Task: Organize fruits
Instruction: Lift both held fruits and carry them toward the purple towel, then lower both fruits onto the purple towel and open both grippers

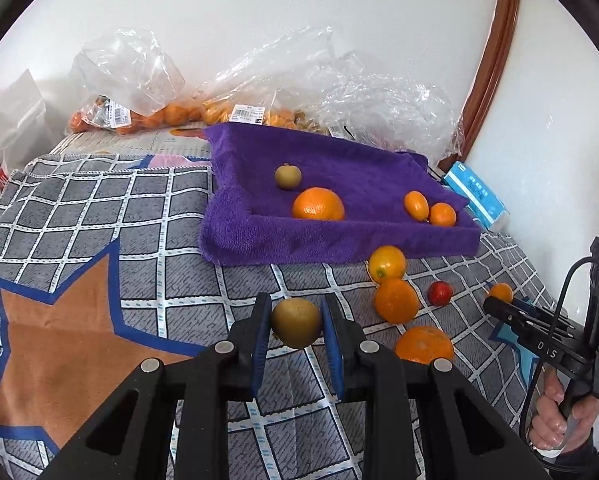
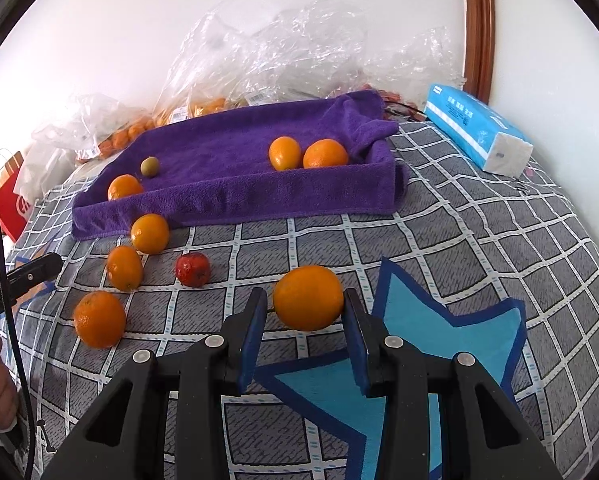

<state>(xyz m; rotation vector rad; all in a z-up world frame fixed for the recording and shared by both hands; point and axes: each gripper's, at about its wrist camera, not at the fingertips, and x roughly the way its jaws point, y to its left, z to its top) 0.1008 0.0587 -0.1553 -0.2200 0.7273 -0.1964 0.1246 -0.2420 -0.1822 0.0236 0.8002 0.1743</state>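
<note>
My left gripper [image 1: 295, 322] is shut on a small green-brown fruit [image 1: 296, 322] and holds it above the checked cloth. My right gripper [image 2: 305, 300] is shut on a small orange [image 2: 308, 298]; in the left wrist view this gripper [image 1: 495, 304] shows at the right edge. A purple towel-lined tray [image 1: 259, 236] holds a green-brown fruit [image 1: 288, 176], a large orange [image 1: 318, 204] and two small oranges [image 1: 429, 208]. In front of the tray, three oranges [image 2: 149, 233] [image 2: 124, 268] [image 2: 99, 319] and a red fruit [image 2: 192, 269] lie loose on the cloth.
Clear plastic bags with oranges [image 1: 139, 80] lie behind the tray against the white wall. A blue tissue pack [image 2: 475, 132] lies right of the tray. A brown wooden frame [image 2: 477, 28] runs up the wall. A red and white bag [image 2: 15, 200] stands at the far left.
</note>
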